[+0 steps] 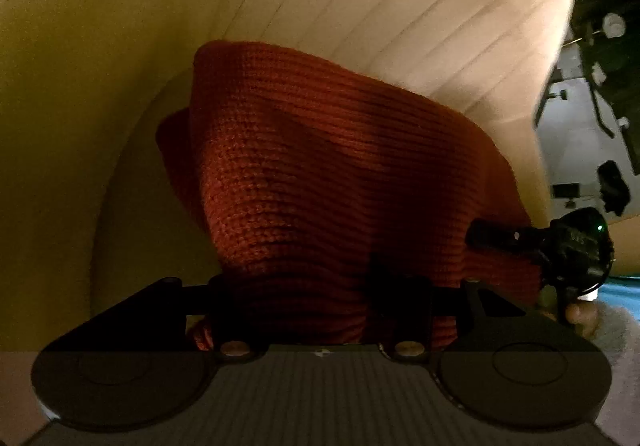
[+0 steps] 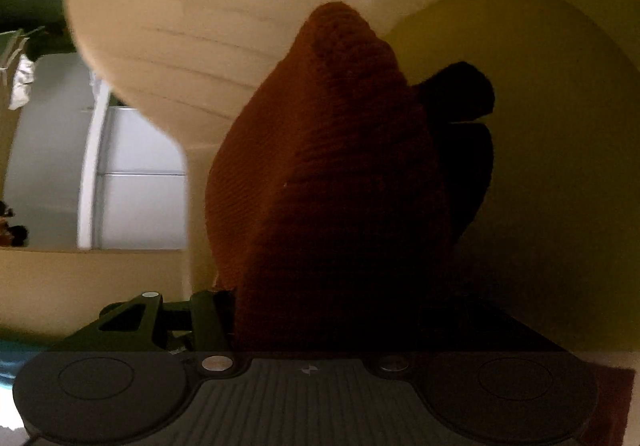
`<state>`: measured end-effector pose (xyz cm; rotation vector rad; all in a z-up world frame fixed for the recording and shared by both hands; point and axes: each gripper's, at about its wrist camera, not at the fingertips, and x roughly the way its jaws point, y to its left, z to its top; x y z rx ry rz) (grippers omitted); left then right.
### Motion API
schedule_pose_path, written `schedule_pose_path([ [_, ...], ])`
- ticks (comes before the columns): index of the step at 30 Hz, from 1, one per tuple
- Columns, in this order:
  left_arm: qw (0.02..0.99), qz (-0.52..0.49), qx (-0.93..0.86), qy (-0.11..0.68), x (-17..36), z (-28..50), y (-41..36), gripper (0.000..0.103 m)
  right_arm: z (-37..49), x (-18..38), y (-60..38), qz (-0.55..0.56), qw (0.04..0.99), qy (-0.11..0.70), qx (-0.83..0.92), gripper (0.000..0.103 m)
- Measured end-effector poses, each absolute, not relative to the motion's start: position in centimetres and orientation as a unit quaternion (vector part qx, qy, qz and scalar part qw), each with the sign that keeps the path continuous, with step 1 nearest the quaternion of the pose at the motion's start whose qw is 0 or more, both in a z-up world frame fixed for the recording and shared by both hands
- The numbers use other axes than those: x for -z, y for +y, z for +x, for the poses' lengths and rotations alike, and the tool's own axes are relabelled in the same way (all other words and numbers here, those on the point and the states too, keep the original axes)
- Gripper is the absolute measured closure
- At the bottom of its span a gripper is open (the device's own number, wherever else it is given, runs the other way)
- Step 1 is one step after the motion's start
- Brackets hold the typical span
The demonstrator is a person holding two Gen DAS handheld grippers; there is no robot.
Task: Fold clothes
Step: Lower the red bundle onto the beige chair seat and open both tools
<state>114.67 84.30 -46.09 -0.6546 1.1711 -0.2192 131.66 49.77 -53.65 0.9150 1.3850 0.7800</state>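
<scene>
A rust-red knitted garment (image 1: 320, 174) hangs from my left gripper (image 1: 316, 310), whose fingers are shut on its bunched edge. The right gripper (image 1: 560, 246) shows at the right of the left wrist view, also holding the knit's edge. In the right wrist view the same knit garment (image 2: 332, 186) rises from my right gripper (image 2: 320, 318), shut on it; the right finger is hidden in dark shadow. The cloth is lifted off the pale wooden table (image 1: 400, 6) below.
The pale wooden table top (image 2: 192, 26) has a rounded edge. Beyond it are a grey floor with a dark stand (image 1: 592, 98) and a white cabinet (image 2: 132, 182). A yellowish surface (image 1: 80, 86) lies at the side.
</scene>
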Motion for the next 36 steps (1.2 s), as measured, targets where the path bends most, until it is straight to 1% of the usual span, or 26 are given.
schedule_pose_path([
  [2, 0.773, -0.304, 0.093, 0.549, 47.8, 115.2, 84.3, 0.056, 132.1, 54.8, 49.8, 0.377, 0.618, 0.602, -0.337, 0.057],
  [5, 0.785, -0.286, 0.095, 0.542, 48.9, 115.4, 84.0, 0.051, 132.6, 56.1, 50.1, 0.344, 0.634, 0.604, -0.340, 0.055],
  [6, 0.787, -0.279, 0.095, 0.542, 49.0, 115.2, 83.9, 0.045, 132.8, 56.4, 50.4, 0.333, 0.637, 0.604, -0.344, 0.053],
  [7, 0.789, -0.273, 0.094, 0.543, 49.0, 115.1, 83.8, 0.034, 133.0, 56.5, 50.7, 0.317, 0.644, 0.607, -0.342, 0.050],
  [8, 0.789, -0.265, 0.086, 0.548, 48.9, 115.0, 83.8, 0.027, 133.2, 56.4, 51.1, 0.298, 0.652, 0.609, -0.339, 0.036],
  [9, 0.788, -0.256, 0.078, 0.555, 48.8, 115.0, 83.8, 0.016, 133.3, 56.2, 51.4, 0.281, 0.663, 0.614, -0.322, 0.022],
  [11, 0.800, -0.226, 0.059, 0.553, 47.7, 114.5, 83.8, 0.014, 132.9, 54.7, 52.0, 0.237, 0.698, 0.613, -0.284, 0.009],
  [14, 0.826, -0.150, 0.053, 0.540, 44.6, 113.7, 83.1, 0.014, 131.6, 51.5, 52.7, 0.161, 0.753, 0.590, -0.244, 0.009],
  [16, 0.843, -0.126, 0.062, 0.519, 42.2, 112.3, 82.5, 0.014, 130.4, 49.3, 53.0, 0.111, 0.783, 0.571, -0.219, 0.011],
  [17, 0.852, -0.117, 0.066, 0.506, 41.0, 111.4, 82.3, 0.014, 129.7, 48.6, 53.5, 0.088, 0.791, 0.563, -0.222, 0.015],
  [20, 0.869, -0.099, 0.097, 0.475, 38.3, 108.2, 81.0, 0.014, 127.6, 46.9, 55.4, 0.019, 0.807, 0.538, -0.243, 0.015],
  [22, 0.865, -0.087, 0.129, 0.477, 38.2, 106.2, 79.4, 0.014, 126.2, 45.8, 56.6, -0.028, 0.815, 0.520, -0.256, 0.014],
  [24, 0.851, -0.072, 0.151, 0.497, 39.5, 104.8, 77.8, 0.014, 124.8, 44.7, 57.8, -0.074, 0.820, 0.500, -0.268, 0.015],
  [26, 0.841, -0.063, 0.152, 0.516, 41.6, 104.3, 77.1, 0.014, 123.8, 45.6, 59.2, -0.113, 0.821, 0.493, -0.266, 0.016],
  [28, 0.837, -0.049, 0.143, 0.526, 43.6, 104.5, 76.9, 0.014, 123.4, 46.3, 58.9, -0.139, 0.835, 0.482, -0.227, 0.018],
  [29, 0.836, -0.049, 0.142, 0.528, 44.4, 104.9, 76.9, 0.013, 123.2, 46.6, 58.7, -0.151, 0.842, 0.476, -0.206, 0.021],
  [31, 0.834, -0.057, 0.141, 0.530, 44.7, 105.2, 76.7, 0.008, 122.9, 47.2, 58.3, -0.174, 0.854, 0.463, -0.162, 0.021],
  [33, 0.835, -0.056, 0.141, 0.529, 44.5, 105.3, 76.1, 0.006, 122.5, 47.8, 57.9, -0.197, 0.864, 0.449, -0.118, 0.021],
  [36, 0.836, -0.053, 0.141, 0.528, 44.4, 105.0, 76.2, 0.005, 122.8, 46.4, 56.7, -0.166, 0.886, 0.426, -0.078, 0.019],
])
